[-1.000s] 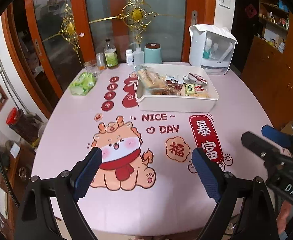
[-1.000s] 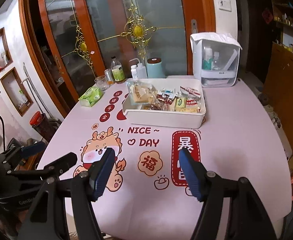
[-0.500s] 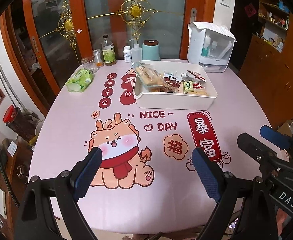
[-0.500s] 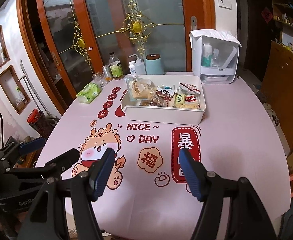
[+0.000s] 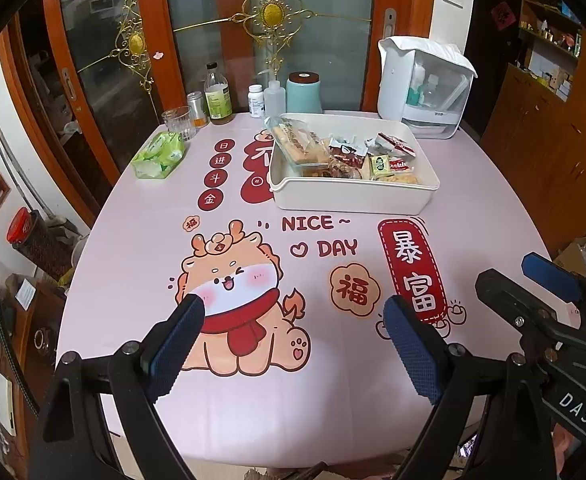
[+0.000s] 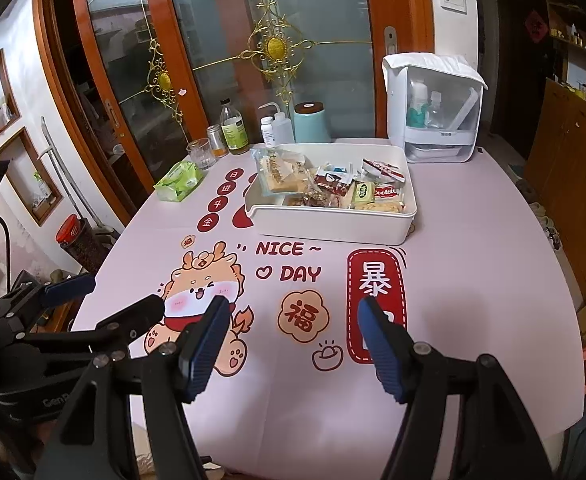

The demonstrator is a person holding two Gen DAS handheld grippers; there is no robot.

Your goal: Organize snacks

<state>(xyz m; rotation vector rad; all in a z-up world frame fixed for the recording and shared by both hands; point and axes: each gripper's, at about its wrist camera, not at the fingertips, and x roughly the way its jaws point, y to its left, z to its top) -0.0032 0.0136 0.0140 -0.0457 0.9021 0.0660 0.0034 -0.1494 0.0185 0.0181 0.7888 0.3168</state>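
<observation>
A white rectangular bin [image 5: 353, 198] [image 6: 333, 228] stands at the far middle of the pink printed table. Inside lie several wrapped snacks [image 5: 345, 154] [image 6: 333, 184]: a clear pack of biscuits at the left, small red, white and green packets at the right. My left gripper [image 5: 293, 316] is open and empty above the near edge, over the dragon print. My right gripper [image 6: 291, 312] is open and empty above the near edge. Each gripper shows in the other's view, the left [image 6: 105, 300] and the right [image 5: 533, 276].
A green tissue pack [image 5: 159, 156], a glass [image 5: 179, 122], bottles [image 5: 217, 96] and a teal canister [image 5: 303, 92] line the far left edge. A white lidded container [image 5: 425, 88] stands at the far right. Glass doors rise behind; a wooden cabinet [image 5: 553, 140] stands at the right.
Both grippers have drawn back and up a little from the table, so the bin looks slightly farther. Both jaws stay open and empty.
</observation>
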